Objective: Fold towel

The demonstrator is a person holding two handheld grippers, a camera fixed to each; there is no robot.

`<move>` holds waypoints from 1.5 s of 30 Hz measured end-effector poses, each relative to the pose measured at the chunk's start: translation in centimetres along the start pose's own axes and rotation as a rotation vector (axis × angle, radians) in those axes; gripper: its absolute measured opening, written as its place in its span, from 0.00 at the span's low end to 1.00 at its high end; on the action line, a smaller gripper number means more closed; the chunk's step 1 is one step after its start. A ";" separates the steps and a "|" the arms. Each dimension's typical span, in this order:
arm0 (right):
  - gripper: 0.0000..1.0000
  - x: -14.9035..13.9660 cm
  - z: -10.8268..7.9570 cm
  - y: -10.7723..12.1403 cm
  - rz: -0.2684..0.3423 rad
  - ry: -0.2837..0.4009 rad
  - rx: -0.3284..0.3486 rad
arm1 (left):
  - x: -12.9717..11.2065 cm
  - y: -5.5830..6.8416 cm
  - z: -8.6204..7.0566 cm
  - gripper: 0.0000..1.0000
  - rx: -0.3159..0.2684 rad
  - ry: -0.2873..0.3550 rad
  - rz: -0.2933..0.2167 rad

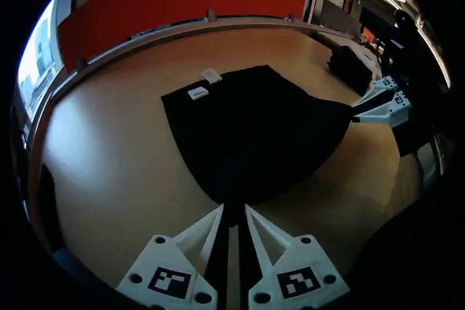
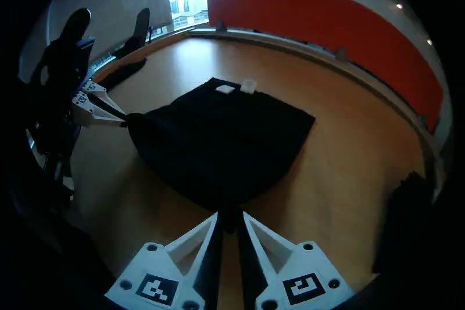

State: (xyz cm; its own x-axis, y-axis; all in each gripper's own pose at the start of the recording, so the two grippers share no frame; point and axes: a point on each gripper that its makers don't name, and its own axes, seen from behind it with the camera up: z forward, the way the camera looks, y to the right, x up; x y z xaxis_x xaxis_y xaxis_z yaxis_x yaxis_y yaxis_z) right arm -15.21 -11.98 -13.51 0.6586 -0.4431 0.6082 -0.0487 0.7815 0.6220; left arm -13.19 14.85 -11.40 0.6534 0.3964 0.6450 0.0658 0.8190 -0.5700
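The black towel [image 1: 256, 129] lies spread on the wooden table [image 1: 110, 153], its two near corners pinched: the left gripper [image 1: 232, 210] and the right gripper [image 2: 231, 215] each close narrowly on cloth. Thin bites may slip if pulled unevenly, skewing the fold.

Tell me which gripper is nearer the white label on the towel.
Left. The left gripper holds the towel corner on the same edge as the white label; the right gripper holds the corner diagonally across from it.
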 end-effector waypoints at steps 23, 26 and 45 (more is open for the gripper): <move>0.15 4.3 -6.0 -1.2 -0.008 0.062 -0.001 | 3.5 1.4 -6.9 0.09 -0.010 0.060 -0.073; 0.15 4.6 -6.5 -1.3 -0.013 0.065 -0.002 | 3.8 1.6 -7.4 0.09 -0.017 0.066 -0.083; 0.15 6.1 -8.6 -1.6 -0.033 0.080 0.000 | 5.3 2.4 -9.9 0.09 -0.035 0.075 -0.087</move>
State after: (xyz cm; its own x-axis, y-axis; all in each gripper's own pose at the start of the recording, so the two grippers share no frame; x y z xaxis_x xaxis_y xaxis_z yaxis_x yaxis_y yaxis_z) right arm -4.62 -12.18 -15.07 0.7177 -0.4318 0.5463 -0.0265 0.7670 0.6411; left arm -2.12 14.80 -14.45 0.6985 0.2916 0.6535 0.1502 0.8331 -0.5323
